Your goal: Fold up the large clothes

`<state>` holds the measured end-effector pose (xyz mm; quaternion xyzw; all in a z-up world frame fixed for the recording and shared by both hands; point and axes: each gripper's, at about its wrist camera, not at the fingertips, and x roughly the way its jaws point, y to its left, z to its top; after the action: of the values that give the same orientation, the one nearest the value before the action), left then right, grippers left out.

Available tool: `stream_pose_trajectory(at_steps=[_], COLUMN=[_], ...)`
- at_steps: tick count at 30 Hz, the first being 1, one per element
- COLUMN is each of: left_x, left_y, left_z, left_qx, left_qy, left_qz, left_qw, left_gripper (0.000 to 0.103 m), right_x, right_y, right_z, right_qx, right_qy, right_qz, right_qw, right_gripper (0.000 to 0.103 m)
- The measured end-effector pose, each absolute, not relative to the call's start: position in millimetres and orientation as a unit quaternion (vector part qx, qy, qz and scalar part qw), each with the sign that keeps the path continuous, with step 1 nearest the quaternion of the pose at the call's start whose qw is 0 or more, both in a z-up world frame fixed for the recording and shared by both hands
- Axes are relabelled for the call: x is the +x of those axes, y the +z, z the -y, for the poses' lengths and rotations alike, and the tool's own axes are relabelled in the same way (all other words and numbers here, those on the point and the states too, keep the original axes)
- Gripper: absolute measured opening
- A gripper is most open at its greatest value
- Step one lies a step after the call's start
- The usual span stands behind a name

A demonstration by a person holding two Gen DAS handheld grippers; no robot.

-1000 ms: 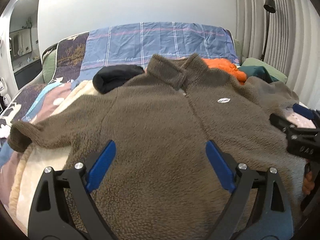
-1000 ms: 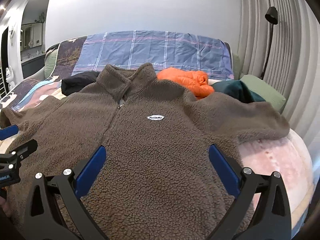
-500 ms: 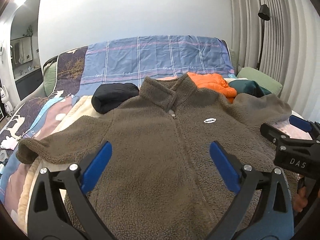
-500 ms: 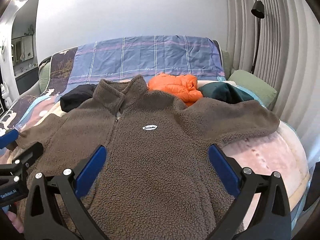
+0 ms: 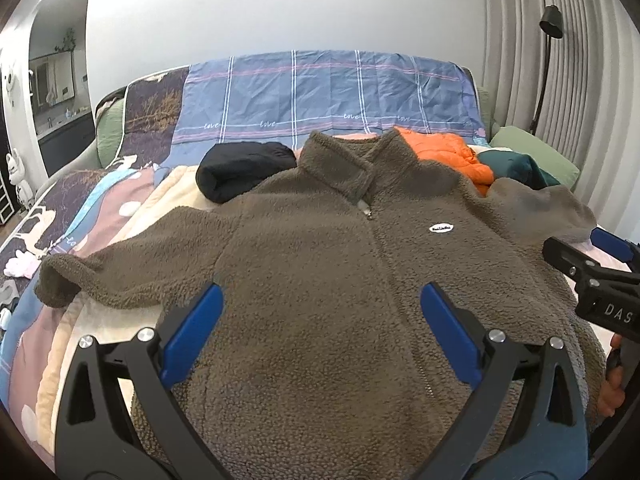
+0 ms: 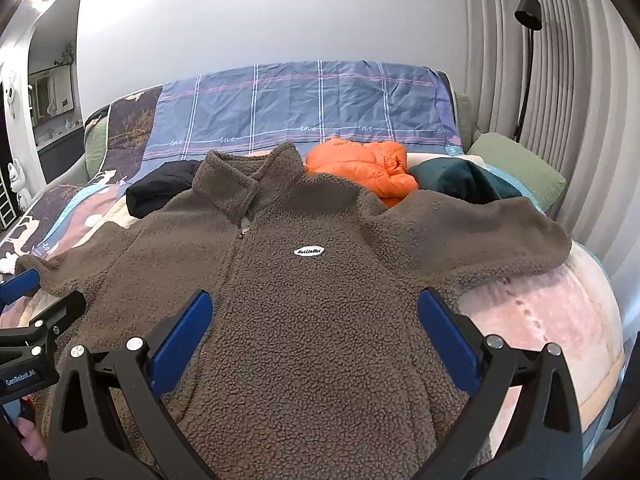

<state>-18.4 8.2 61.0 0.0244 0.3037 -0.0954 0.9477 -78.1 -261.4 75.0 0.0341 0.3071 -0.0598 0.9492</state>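
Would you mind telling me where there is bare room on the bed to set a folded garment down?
Bare blanket lies beside the fleece jacket, below its outstretched sleeve. Another strip lies below the other sleeve. It is crowded behind the collar: black garment, orange jacket, dark green garment.

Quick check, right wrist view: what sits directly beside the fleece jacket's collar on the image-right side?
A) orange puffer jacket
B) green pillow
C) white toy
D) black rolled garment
A: the orange puffer jacket lies just right of the brown fleece jacket collar in that view; the black garment is on the opposite side.
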Motion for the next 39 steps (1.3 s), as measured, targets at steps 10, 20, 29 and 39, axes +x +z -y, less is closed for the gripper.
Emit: stream_pose_trajectory(at_steps=[10,20,29,39], left_x=[-3,54,135,164], left_y=[52,23,-24,-22], left_z=[-23,-158,-329,-430], left_qx=[0.008,-0.155,-0.262,-0.365], left_qy=[-0.083,0.040,0.222,0.261], left_qz=[-0.319,-0.368,-0.411,-0.321], left_qw=[0.944,0.916,0.844,0.834], left_gripper=[0.101,0.101,0.101,0.013], right_x=[-67,-56,-51,-54], right_y=[65,42,34,32], right_z=[253,252,257,271], right_qx=[0.024,0.005,-0.005,-0.010], right_qy=[-0.049,-0.053,-0.068,-0.090], right_qz=[-0.324,-0.357,-0.366,-0.368], right_qw=[0.944,0.932,0.928,0.925], right_gripper=[0.102,0.102,0.102,0.102])
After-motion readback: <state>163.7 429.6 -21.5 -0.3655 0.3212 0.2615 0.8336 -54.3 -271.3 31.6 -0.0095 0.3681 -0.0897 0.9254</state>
